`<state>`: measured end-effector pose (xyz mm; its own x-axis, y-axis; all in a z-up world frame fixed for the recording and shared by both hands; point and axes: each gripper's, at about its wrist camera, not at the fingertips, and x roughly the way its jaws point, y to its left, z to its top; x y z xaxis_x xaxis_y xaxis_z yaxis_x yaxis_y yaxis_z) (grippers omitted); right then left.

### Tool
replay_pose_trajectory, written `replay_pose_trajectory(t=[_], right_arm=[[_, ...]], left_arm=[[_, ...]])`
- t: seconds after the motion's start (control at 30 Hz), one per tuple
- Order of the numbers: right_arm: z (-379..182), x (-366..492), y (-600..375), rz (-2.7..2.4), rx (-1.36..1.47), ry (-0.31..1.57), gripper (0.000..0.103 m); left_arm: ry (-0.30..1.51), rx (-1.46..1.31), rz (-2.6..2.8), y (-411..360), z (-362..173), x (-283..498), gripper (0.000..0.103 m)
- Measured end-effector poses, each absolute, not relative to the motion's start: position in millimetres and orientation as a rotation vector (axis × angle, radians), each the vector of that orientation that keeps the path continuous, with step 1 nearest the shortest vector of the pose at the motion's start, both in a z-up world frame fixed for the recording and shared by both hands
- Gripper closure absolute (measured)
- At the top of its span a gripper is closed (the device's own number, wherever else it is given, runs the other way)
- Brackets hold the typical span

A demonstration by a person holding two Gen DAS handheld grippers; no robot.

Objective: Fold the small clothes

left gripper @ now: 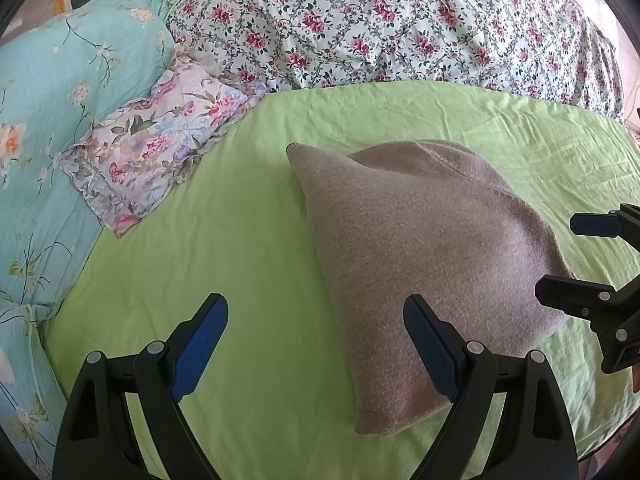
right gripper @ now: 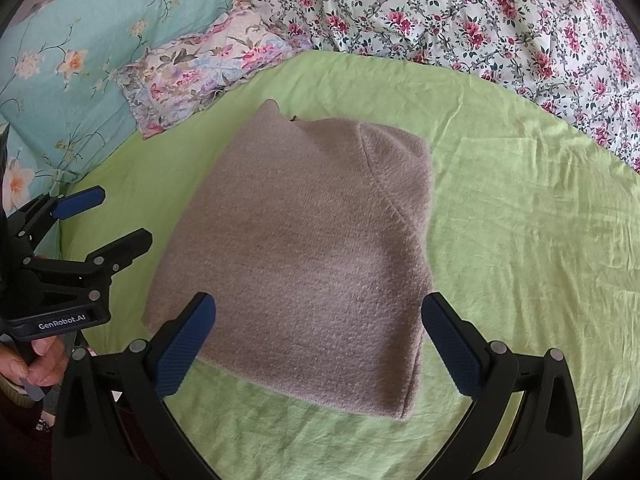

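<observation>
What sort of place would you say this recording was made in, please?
Most likely a bedroom, on a bed: a green sheet covers the surface, with a floral pillow and flowered quilt behind, and a folded brown sweater on top.

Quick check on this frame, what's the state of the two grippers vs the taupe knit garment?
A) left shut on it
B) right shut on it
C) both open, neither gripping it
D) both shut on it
C: the left gripper and the right gripper both show their blue pads spread wide apart, and the taupe knit garment lies folded and free on the green sheet.
</observation>
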<state>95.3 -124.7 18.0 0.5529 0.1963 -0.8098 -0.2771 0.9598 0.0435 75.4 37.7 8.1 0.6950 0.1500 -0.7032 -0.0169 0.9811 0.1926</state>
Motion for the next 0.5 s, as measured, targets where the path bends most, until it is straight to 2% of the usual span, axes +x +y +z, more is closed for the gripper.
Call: replay_pose_trajectory(t=[0.5], right_arm=[[18.6, 96.1, -125.9, 0.28, -0.093, 0.944, 0.0]], left_arm=[[0.796, 0.178, 0.093, 36.6, 9.7, 75.0, 0.013]])
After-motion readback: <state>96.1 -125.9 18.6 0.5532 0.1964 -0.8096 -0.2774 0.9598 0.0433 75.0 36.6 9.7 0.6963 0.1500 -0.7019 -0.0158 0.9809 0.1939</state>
